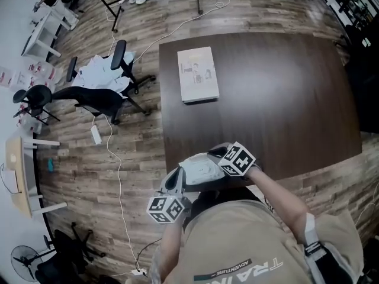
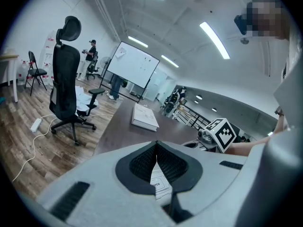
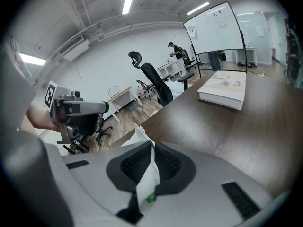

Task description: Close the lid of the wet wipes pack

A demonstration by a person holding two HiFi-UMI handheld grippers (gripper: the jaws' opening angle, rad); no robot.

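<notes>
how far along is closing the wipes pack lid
Done: the white soft-plastic wet wipes pack is gripped at both ends, at the edge of the dark brown table. In hand: the right gripper pinches its white edge; the left gripper is shut on it by the lid tab printed OPEN. Left: no view shows whether the lid is sealed; pressing it down may remain.

I count two tongs in my hands, the left gripper (image 2: 156, 150) and the right gripper (image 3: 152, 148), plus one wet wipes pack (image 1: 201, 167), one white book (image 1: 197, 74), one dark table (image 1: 284, 99) and one whiteboard (image 2: 137, 70).
</notes>
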